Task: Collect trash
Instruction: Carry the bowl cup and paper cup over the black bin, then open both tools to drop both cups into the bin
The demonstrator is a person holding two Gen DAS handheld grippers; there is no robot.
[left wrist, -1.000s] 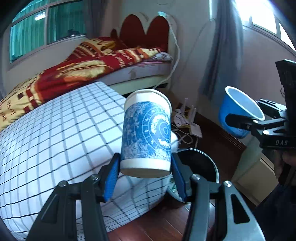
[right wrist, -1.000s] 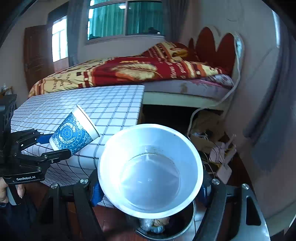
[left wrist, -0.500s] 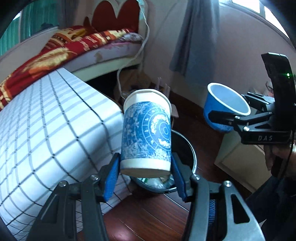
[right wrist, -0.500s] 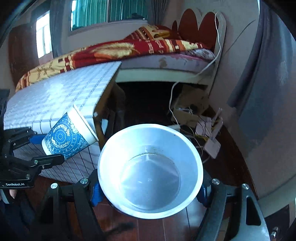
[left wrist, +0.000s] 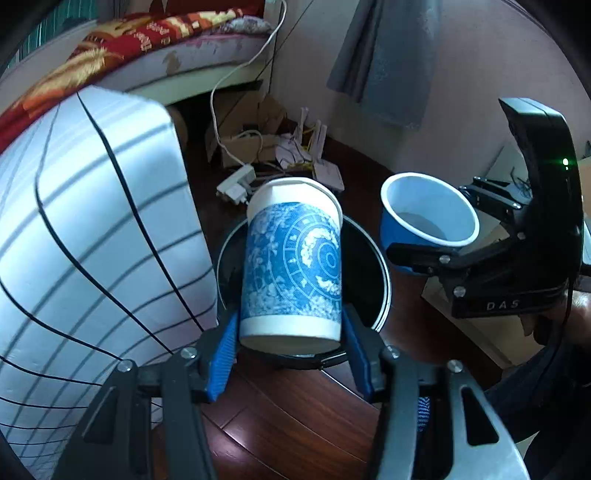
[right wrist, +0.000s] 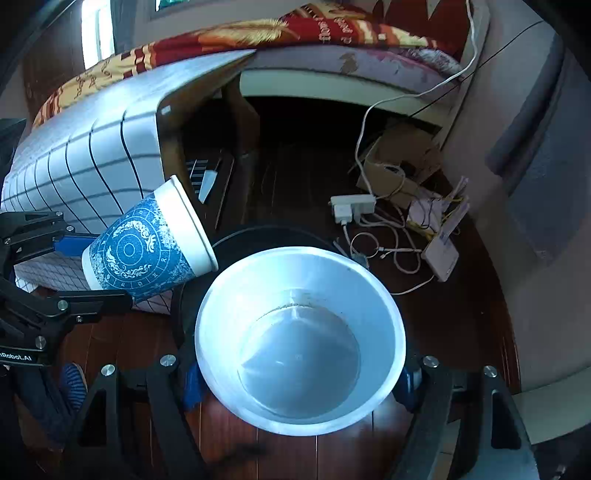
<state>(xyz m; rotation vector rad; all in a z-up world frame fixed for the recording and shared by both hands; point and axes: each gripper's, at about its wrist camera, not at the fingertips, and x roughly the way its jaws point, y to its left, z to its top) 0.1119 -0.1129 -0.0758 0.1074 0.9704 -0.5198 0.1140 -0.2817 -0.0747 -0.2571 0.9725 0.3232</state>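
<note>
Left hand-held gripper (left wrist: 291, 343) clamps the patterned paper cup (left wrist: 293, 258) by its base, poised over the black trash bin (left wrist: 373, 266). Right hand-held gripper (right wrist: 299, 380) grips the blue bowl (right wrist: 299, 339), rim up, above the bin beside the checked counter (left wrist: 92, 221).

The floor (right wrist: 454, 317) is dark reddish wood laid in planks; on it stands a round black bin (left wrist: 373, 273) with a pale rim, just beside the corner of a table under a white cloth (left wrist: 92, 236) checked with thin dark lines, the cloth hanging down toward the floor; near the wall the floor carries a white power strip (right wrist: 351, 208) with plugs in it, a loose tangle of white cables (right wrist: 391, 251), a small white box with thin aerials (right wrist: 443, 254) and a brown cardboard box (right wrist: 402, 158); behind these stands a bed (right wrist: 332, 62), its top covered by a red and gold blanket (right wrist: 229, 35).
</note>
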